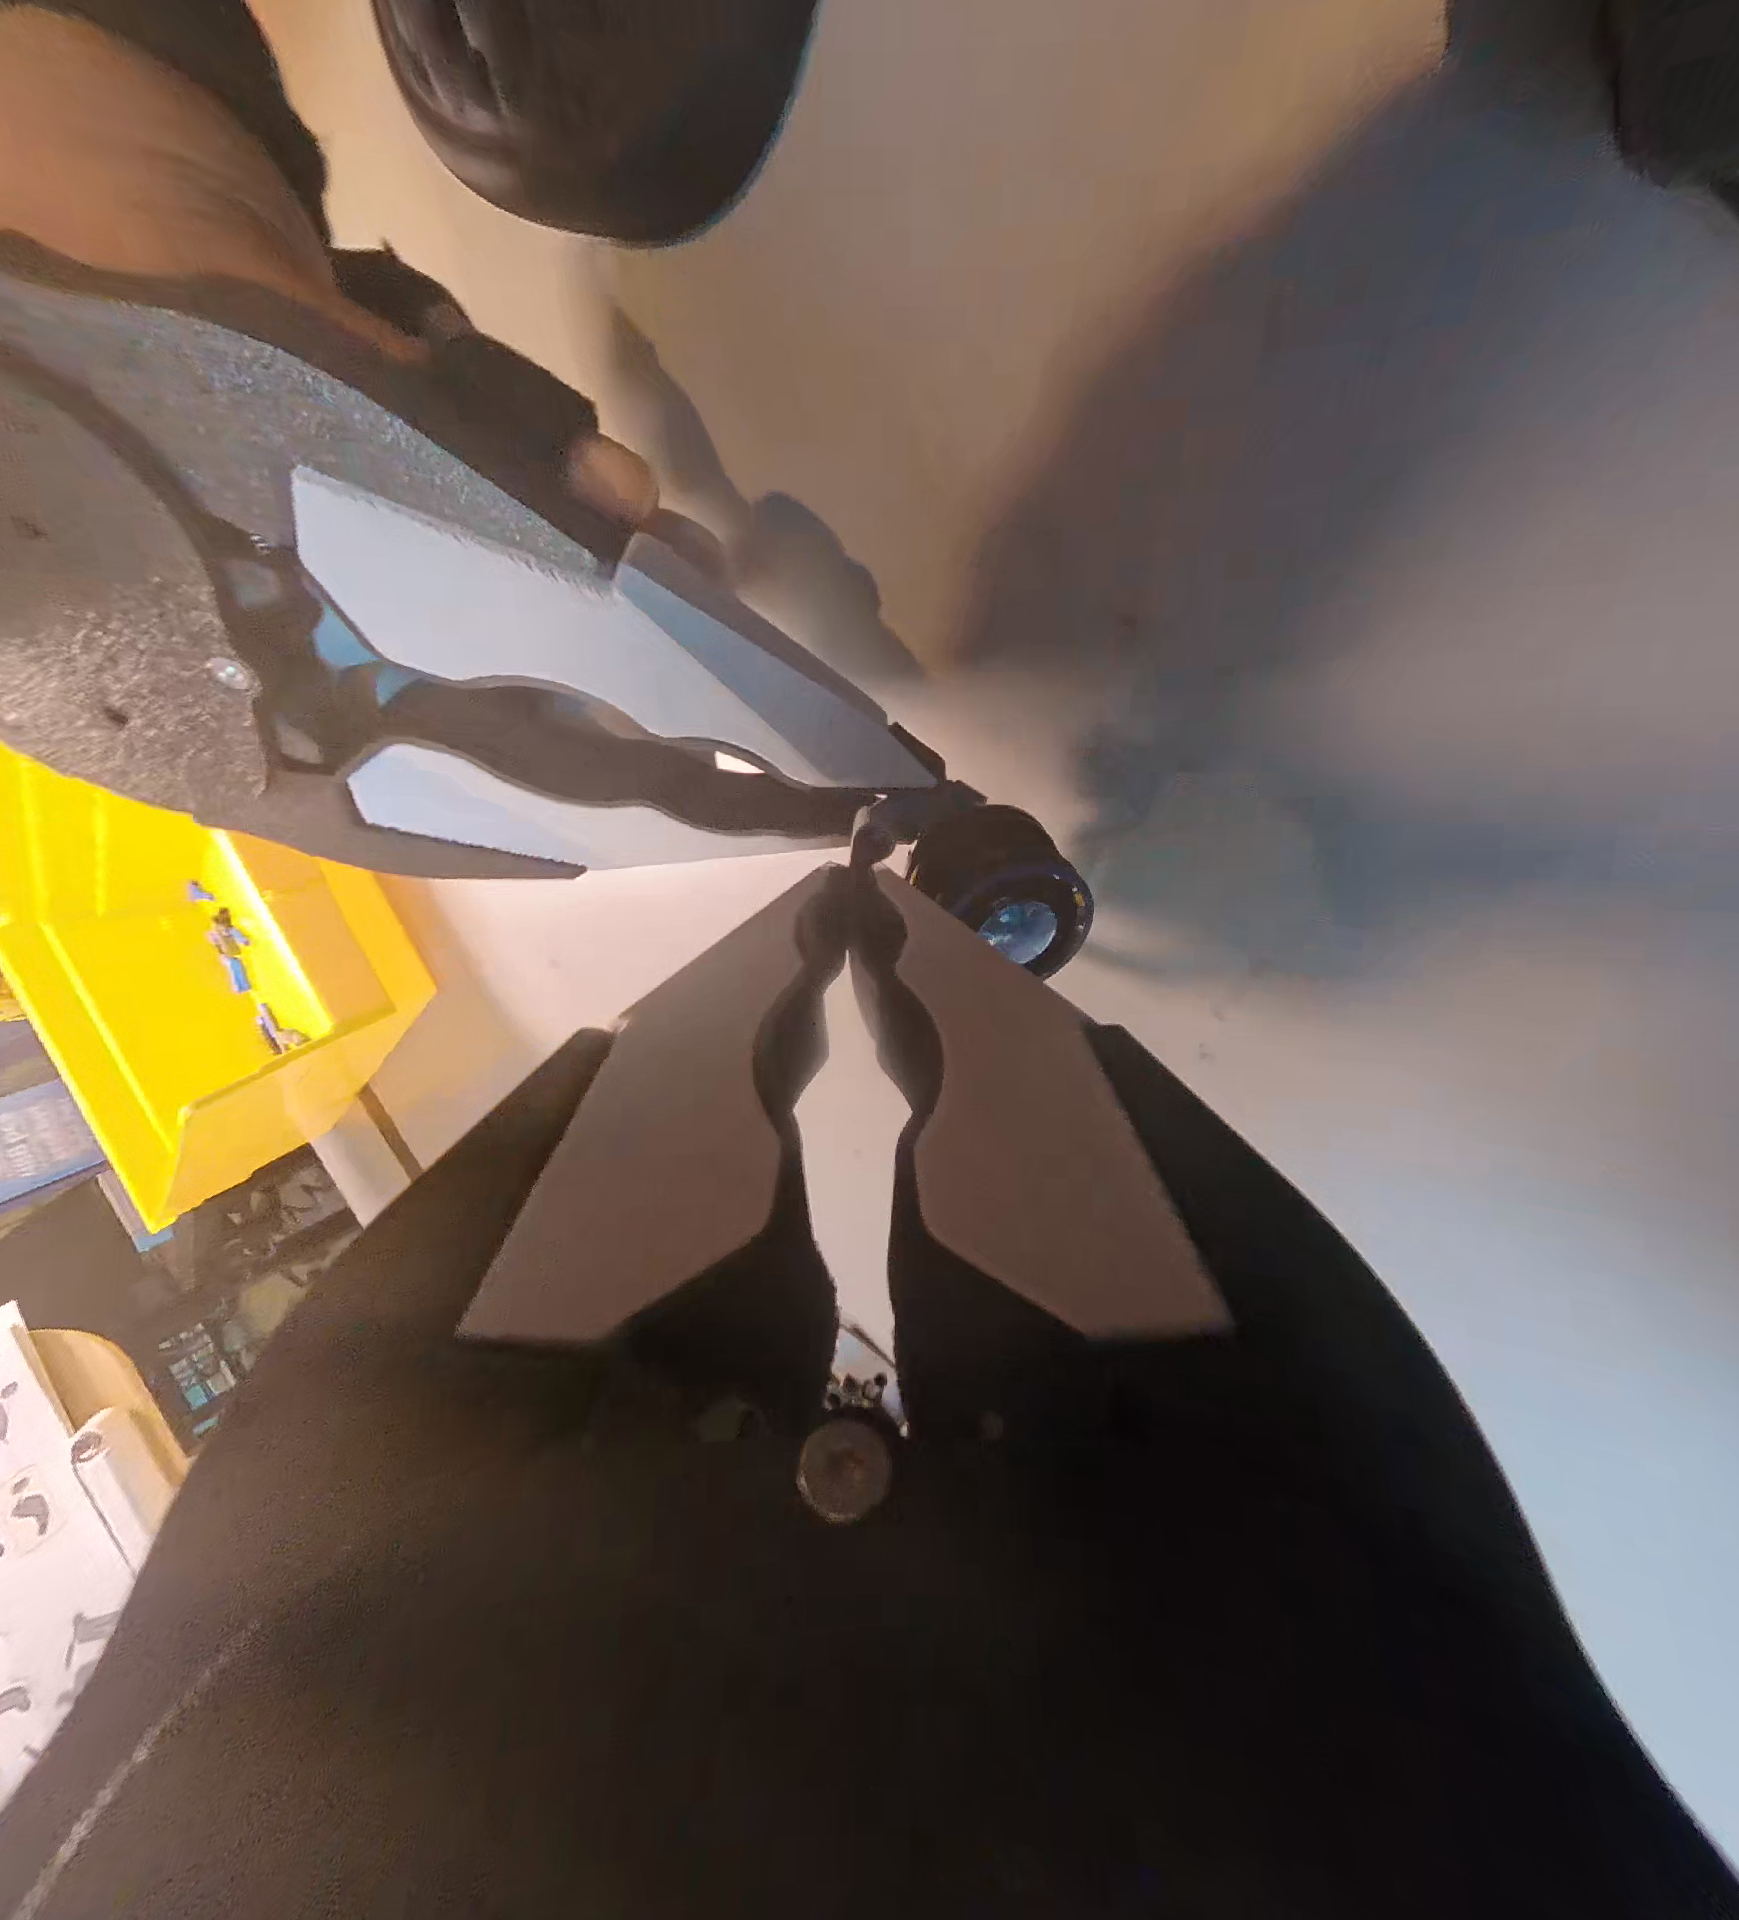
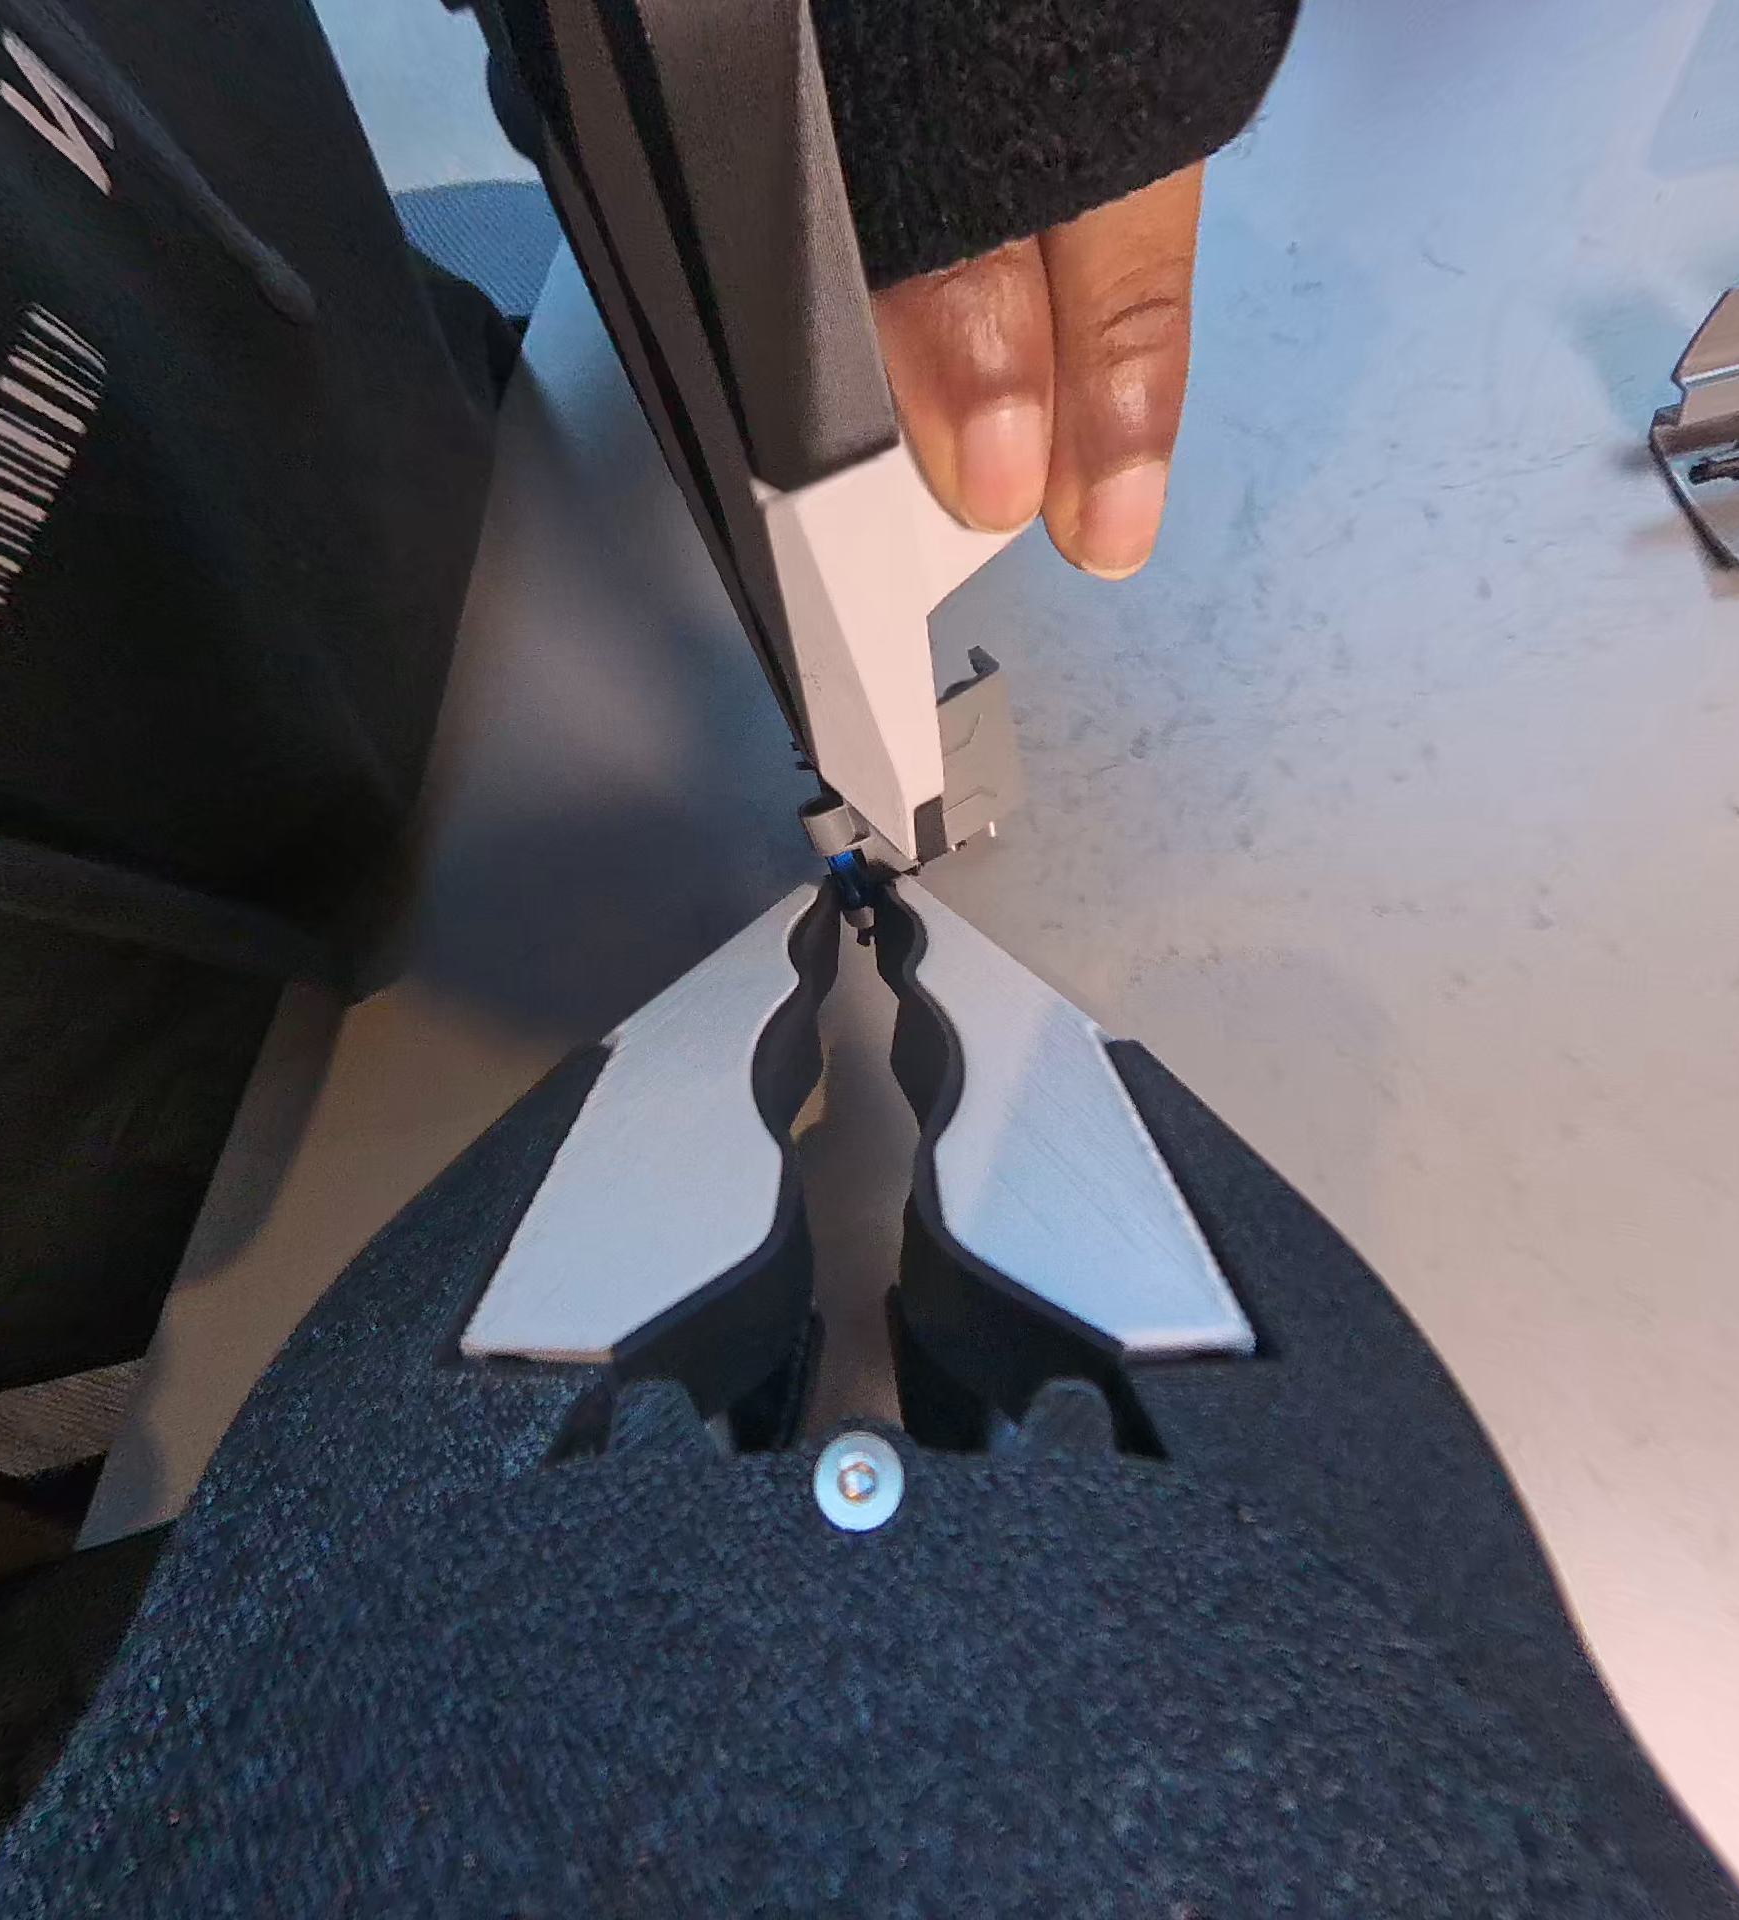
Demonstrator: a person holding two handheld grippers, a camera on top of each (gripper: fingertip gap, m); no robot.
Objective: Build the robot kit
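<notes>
Two hand-held grippers meet tip to tip over a small toy part above the worktop.
Left wrist view: left hand-held gripper [image 1: 857,883] pinched on a small dark piece; black wheel [image 1: 1010,894] just right of tips; right hand-held gripper [image 1: 896,805] also closed there; yellow tray [image 1: 169,997] left. Right wrist view: right hand-held gripper [image 2: 854,914] clamped on small blue-black piece [image 2: 849,883]; grey part [image 2: 969,753] behind left hand-held gripper [image 2: 849,821]; worktop [image 2: 1364,831].

Matt grey plastic gripper fingers [image 2: 1041,1174], grainy black housing [image 2: 844,1714], scuffed white tabletop [image 2: 1416,831], glossy yellow plastic tray [image 1: 169,987]
</notes>
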